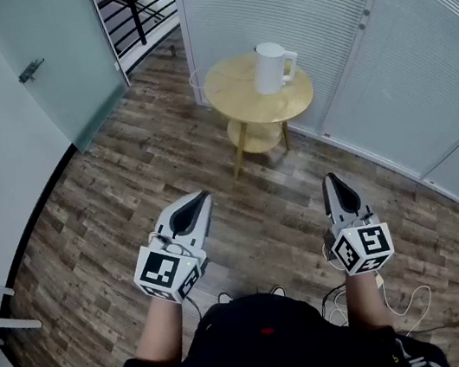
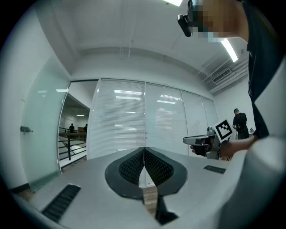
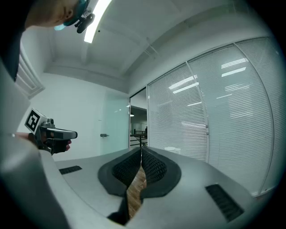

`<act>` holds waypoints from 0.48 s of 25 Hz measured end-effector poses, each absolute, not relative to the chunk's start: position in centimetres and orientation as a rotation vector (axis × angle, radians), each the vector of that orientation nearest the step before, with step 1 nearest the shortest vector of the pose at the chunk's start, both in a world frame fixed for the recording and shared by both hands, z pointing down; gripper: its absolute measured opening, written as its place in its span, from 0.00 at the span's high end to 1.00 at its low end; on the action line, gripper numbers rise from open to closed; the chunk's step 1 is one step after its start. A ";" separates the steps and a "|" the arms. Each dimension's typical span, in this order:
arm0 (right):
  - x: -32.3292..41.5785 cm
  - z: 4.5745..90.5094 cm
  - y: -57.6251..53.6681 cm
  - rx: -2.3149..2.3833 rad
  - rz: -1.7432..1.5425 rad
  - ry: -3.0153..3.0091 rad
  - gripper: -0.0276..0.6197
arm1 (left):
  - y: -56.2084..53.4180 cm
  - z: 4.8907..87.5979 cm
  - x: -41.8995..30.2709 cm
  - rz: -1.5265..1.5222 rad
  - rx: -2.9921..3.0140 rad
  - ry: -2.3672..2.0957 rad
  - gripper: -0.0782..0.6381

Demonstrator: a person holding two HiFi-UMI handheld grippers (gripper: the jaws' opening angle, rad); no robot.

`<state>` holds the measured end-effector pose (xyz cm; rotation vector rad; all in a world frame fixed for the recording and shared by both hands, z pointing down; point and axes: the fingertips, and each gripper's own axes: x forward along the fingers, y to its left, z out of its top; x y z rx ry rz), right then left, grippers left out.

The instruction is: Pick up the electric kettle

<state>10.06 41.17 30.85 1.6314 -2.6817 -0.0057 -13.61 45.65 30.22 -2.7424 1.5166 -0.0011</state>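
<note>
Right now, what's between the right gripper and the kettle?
In the head view, only bare wooden floor lies between the right gripper and the round table that the kettle stands on. Nothing else is in the way.

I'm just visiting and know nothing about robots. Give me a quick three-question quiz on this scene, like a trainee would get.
1. What does the electric kettle stand on?
2. The jaws of the right hand-held gripper are: A) wide apart; B) shut on nothing; C) clamped on the kettle.
3. True or false: the left hand-held gripper is touching the kettle.

Key:
1. The round table.
2. B.
3. False; it is held well short of the table, jaws shut and empty.
</note>
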 end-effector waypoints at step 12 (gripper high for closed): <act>10.2 31.3 40.0 1.619 0.020 -2.689 0.91 | 44.9 30.4 -13.4 -0.017 -2.739 1.538 0.86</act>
